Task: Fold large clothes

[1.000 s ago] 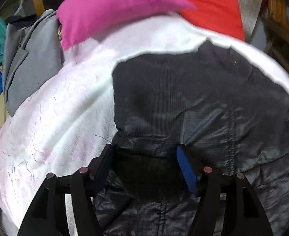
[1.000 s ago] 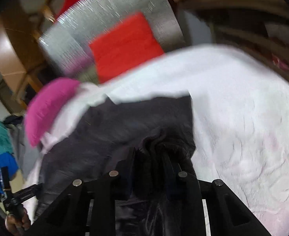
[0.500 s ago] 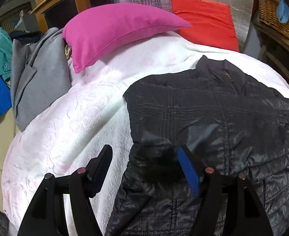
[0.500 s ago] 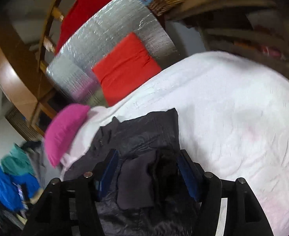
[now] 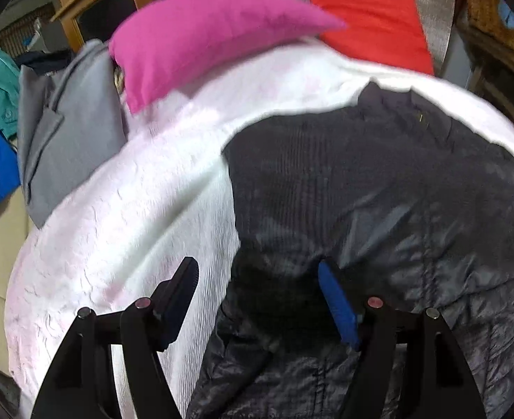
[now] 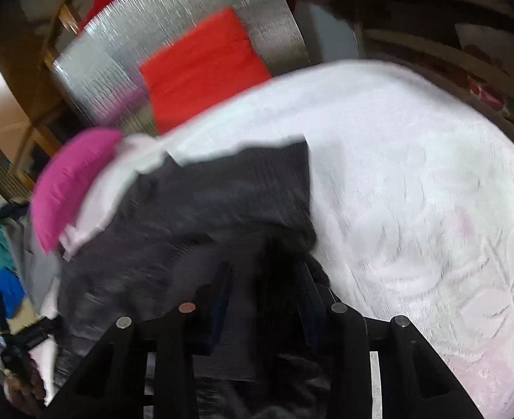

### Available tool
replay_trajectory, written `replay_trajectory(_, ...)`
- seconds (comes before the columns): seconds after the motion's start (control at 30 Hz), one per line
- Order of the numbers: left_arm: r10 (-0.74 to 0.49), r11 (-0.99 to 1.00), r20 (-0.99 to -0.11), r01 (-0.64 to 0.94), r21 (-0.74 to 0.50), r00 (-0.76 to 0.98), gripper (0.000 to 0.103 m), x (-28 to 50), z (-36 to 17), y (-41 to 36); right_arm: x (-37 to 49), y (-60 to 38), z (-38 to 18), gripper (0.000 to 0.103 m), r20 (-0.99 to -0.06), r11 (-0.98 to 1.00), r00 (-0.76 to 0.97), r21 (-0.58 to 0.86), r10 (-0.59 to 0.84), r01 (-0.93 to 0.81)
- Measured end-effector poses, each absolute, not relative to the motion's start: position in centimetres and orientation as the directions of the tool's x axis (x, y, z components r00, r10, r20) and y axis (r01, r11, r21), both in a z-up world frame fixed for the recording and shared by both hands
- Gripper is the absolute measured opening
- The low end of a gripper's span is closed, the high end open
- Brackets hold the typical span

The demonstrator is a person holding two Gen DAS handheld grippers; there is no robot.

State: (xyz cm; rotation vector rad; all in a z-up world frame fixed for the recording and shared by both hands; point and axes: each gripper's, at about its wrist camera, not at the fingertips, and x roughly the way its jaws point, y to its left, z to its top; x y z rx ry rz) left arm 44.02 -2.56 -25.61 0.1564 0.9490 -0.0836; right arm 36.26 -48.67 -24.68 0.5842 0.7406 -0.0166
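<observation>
A large black quilted jacket (image 5: 379,192) lies spread on a white bedspread (image 5: 145,209). My left gripper (image 5: 258,282) is open, its fingers straddling the jacket's left edge, with dark fabric between them. In the right wrist view the jacket (image 6: 222,202) lies to the left on the bedspread (image 6: 414,192). My right gripper (image 6: 263,286) has its fingers close together with a bunch of the jacket's dark fabric between them; the view is blurred.
A pink pillow (image 5: 204,38) and a red cushion (image 5: 368,21) lie at the head of the bed against a silver panel (image 6: 187,35). Grey (image 5: 68,132), teal and blue clothes are heaped at the left. Wooden furniture stands behind.
The right gripper's fingers have come closer together on the jacket fabric and dropped nearer the bed. The left gripper stays open and has moved lower over the jacket's edge.
</observation>
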Motion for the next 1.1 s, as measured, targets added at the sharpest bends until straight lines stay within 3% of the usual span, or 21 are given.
replay_trajectory(0.13,-0.003,0.992,-0.806,0.102,0.071,0.592,0.072,45.4,-25.0,-2.8,37.5,-47.5,-22.5,0.039,-0.588,0.863,0.788,0.479,0.183,0.157)
replay_trajectory(0.3,0.054,0.978,-0.848,0.145,0.152,0.527,0.072,46.3,-27.9,-4.9,41.7,-45.5,-26.3,0.039,-0.724,0.875,0.648,0.449,0.236,0.183)
replay_trajectory(0.53,0.07,0.957,-0.76,0.17,0.233,0.646,0.072,42.3,-25.1,-6.0,38.1,-46.2,-25.0,0.042,-0.668,0.874,0.699,0.469,0.257,0.127)
replay_trajectory(0.63,0.055,0.953,-0.708,0.175,0.247,0.704,0.072,39.9,-23.1,-6.3,35.8,-46.5,-24.2,0.058,-0.648,0.877,0.72,0.466,0.247,0.119)
replay_trajectory(1.1,0.026,0.959,-0.604,0.151,0.241,0.797,0.073,34.3,-18.0,-6.7,30.9,-48.1,-24.7,0.059,-0.63,0.848,0.754,0.492,0.188,0.199)
